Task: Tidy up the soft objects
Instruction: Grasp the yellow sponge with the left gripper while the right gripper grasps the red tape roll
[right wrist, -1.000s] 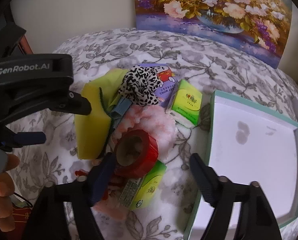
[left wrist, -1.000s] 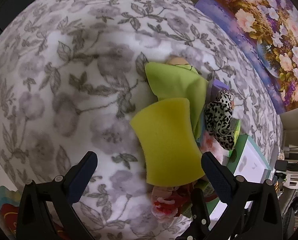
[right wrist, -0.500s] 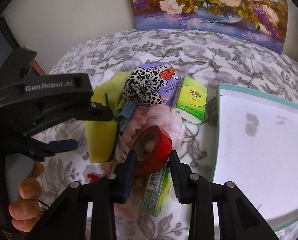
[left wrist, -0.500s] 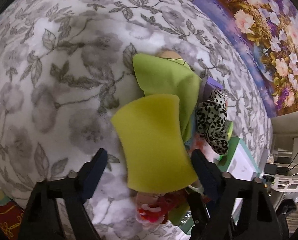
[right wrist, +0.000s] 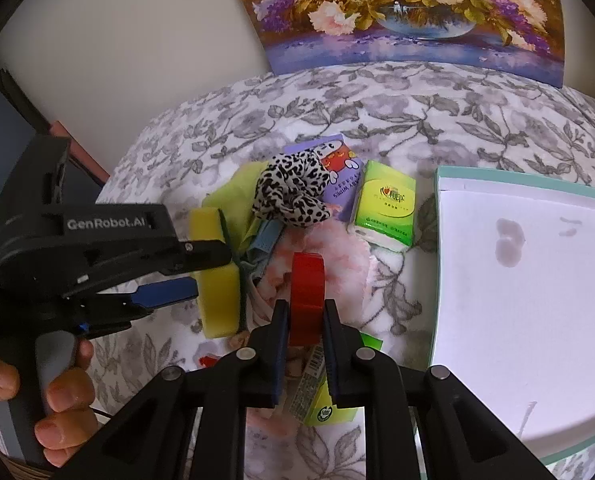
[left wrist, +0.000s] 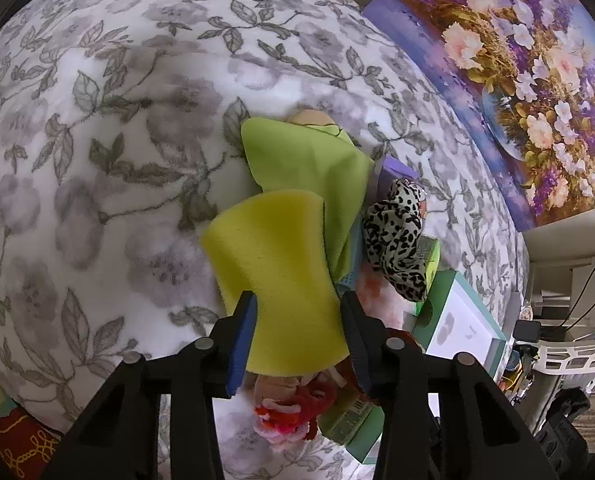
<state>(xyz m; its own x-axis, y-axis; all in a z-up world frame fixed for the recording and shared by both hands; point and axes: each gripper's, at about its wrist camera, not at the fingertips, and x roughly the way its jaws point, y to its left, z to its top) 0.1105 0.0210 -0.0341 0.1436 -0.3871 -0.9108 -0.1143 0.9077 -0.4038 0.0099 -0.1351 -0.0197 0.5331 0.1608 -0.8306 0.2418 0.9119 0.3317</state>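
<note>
Two grips: my left gripper, jaws just closing, pinches the yellow rectangular foam sponge at frame centre; my right gripper clamps the red tape roll edge-on, white teal-rimmed tray rightward.

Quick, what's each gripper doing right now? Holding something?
Left gripper: has just been closing, pads now against the yellow sponge.
Right gripper: has just closed, shut on the red tape roll.
</note>
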